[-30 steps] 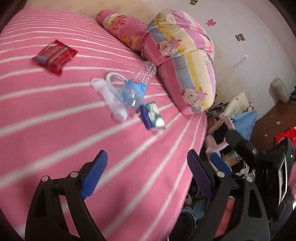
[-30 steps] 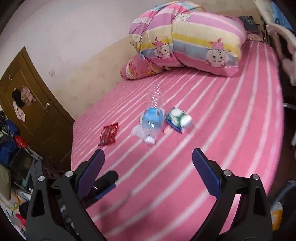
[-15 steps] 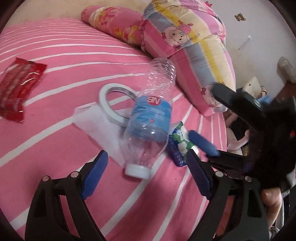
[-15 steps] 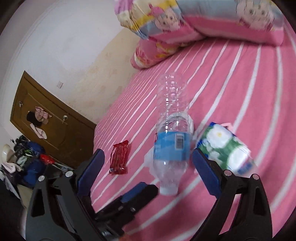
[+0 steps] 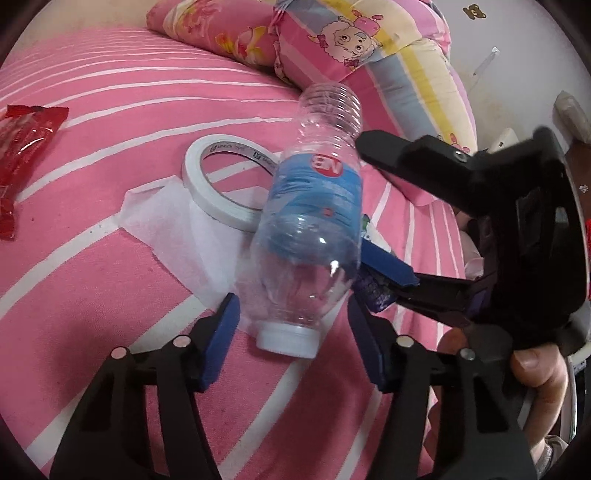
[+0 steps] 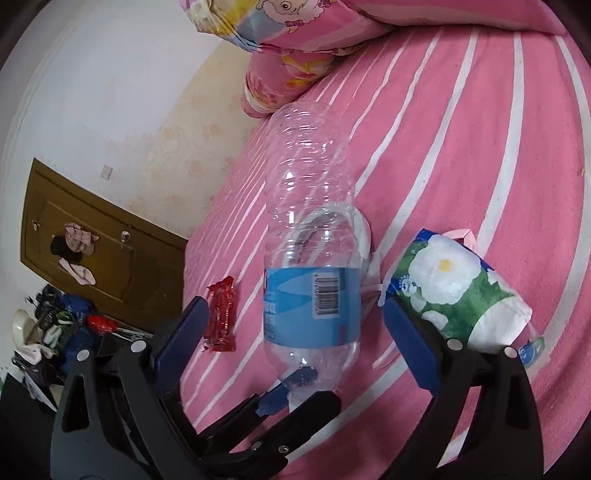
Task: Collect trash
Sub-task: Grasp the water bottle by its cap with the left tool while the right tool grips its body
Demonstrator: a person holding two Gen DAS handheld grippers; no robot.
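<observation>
An empty clear plastic bottle [image 5: 310,221] with a blue label and white cap lies on the pink striped bed [image 5: 92,295]; it also shows in the right wrist view [image 6: 314,258]. My left gripper [image 5: 291,332] is open, its fingers either side of the bottle's cap end without touching. My right gripper [image 6: 291,354] is open around the bottle's lower body, and appears in the left wrist view [image 5: 461,229] on the right. A green-white tissue pack [image 6: 458,291] lies by the right finger. A white tape roll [image 5: 221,184], a white tissue [image 5: 173,221] and a red wrapper [image 5: 26,147] lie nearby.
A folded cartoon quilt [image 5: 388,48] and a pink pillow [image 5: 221,33] lie at the bed's head. A brown door [image 6: 96,243] and a pile of clutter [image 6: 48,332] stand beyond the bed's far side. The bed's edge is to the right in the left wrist view.
Both grippers have moved in close to the bottle, now straddling it. The left gripper's fingers have narrowed somewhat. The right gripper has come into the left wrist view.
</observation>
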